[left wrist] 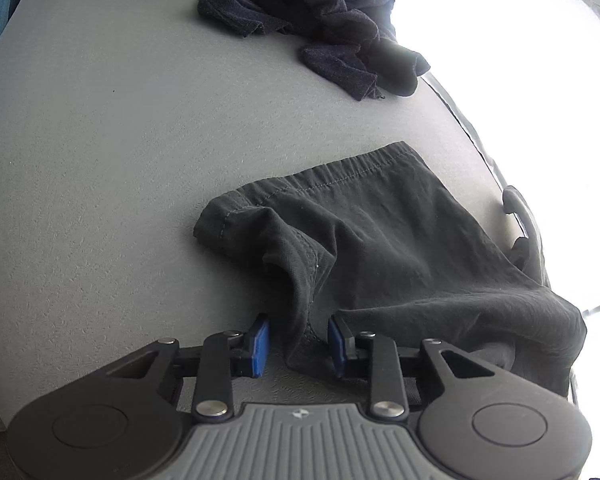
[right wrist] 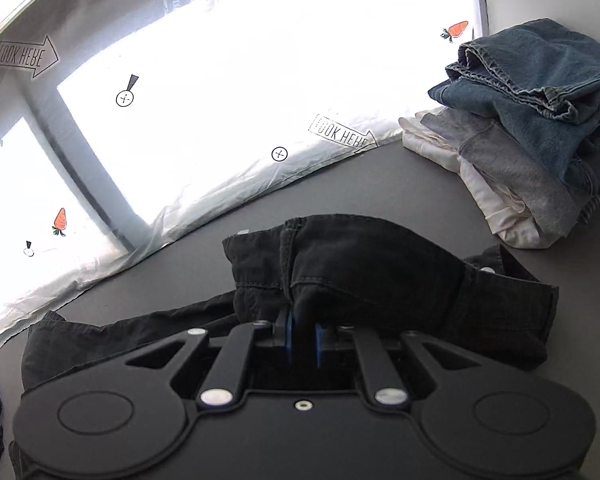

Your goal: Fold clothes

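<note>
On the left wrist view, the left tongs (left wrist: 298,346) sit at six o'clock with their blue pads spread apart, straddling a hanging fold of the black shorts (left wrist: 380,240) without pinching it; the gap on each side of the cloth says they are open. The shorts lie on the grey counter (left wrist: 100,160) from the centre toward four o'clock, waistband at twelve o'clock of the garment, and a crumpled dark garment (left wrist: 320,20) rests well apart at one o'clock. In the right wrist view, the right tongs (right wrist: 302,340) at six o'clock are nearly closed, pads clamped on a bunched ridge of the same shorts (right wrist: 380,272), which spread from eight o'clock to three o'clock. A stack of folded clothes (right wrist: 532,120), denim on top, waits at two o'clock beside the bright curtain (right wrist: 220,80). The step looks like gathering both edges for a fold. To do it well, the left pads should probably close on a single hem layer, not the whole bunch, then both tongs should lift level so the cloth drapes flat before being laid over.
</note>
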The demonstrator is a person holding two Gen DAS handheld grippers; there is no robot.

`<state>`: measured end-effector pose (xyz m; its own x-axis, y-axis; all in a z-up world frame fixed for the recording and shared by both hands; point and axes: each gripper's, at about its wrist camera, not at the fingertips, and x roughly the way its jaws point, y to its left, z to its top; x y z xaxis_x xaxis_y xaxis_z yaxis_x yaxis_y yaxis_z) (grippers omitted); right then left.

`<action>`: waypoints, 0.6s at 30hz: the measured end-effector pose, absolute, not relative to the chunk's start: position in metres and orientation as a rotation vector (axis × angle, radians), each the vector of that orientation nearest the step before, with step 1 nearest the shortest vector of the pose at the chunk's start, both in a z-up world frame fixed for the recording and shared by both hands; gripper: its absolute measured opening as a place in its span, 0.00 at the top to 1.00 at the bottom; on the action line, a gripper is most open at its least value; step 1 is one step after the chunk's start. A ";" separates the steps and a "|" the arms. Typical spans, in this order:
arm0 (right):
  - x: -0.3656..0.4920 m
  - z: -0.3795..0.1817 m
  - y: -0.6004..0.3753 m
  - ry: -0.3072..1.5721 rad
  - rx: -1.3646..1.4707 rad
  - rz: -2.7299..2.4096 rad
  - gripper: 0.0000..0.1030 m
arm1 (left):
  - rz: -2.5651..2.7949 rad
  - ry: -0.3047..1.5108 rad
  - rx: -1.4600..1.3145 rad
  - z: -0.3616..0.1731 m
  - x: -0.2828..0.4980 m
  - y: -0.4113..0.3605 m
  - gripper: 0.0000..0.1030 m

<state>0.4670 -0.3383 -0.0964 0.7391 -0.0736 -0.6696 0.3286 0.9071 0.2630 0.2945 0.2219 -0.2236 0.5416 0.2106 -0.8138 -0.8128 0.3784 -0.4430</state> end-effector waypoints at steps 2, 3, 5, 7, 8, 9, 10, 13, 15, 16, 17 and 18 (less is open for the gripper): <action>0.455 -0.099 -0.366 0.665 0.407 -0.309 0.90 | 0.719 0.754 -0.974 -0.224 0.294 0.226 0.74; 0.448 -0.101 -0.381 0.647 0.437 -0.353 0.90 | 0.711 0.761 -0.978 -0.224 0.294 0.228 0.74; 0.431 -0.112 -0.411 0.622 0.544 -0.429 0.90 | 0.693 0.782 -0.969 -0.223 0.297 0.230 0.74; 0.413 -0.129 -0.435 0.616 0.690 -0.482 0.90 | 0.675 0.804 -0.957 -0.222 0.301 0.233 0.70; 0.404 -0.141 -0.440 0.630 0.748 -0.495 0.89 | 0.666 0.816 -0.951 -0.221 0.302 0.234 0.68; 0.395 -0.153 -0.444 0.645 0.807 -0.508 0.88 | 0.655 0.824 -0.943 -0.221 0.305 0.235 0.64; 0.386 -0.166 -0.448 0.658 0.865 -0.520 0.87 | 0.648 0.833 -0.932 -0.220 0.308 0.236 0.62; 0.360 -0.181 -0.438 0.623 0.943 -0.526 0.76 | 0.638 0.854 -0.920 -0.219 0.314 0.241 0.60; 0.345 -0.187 -0.434 0.587 0.996 -0.528 0.61 | 0.635 0.853 -0.945 -0.220 0.316 0.245 0.56; 0.340 -0.189 -0.433 0.569 1.028 -0.525 0.58 | 0.634 0.853 -0.950 -0.221 0.318 0.246 0.53; 0.338 -0.191 -0.434 0.557 1.056 -0.502 0.56 | 0.632 0.855 -0.952 -0.220 0.321 0.248 0.52; 0.336 -0.192 -0.435 0.544 1.084 -0.480 0.54 | 0.630 0.856 -0.954 -0.220 0.323 0.249 0.51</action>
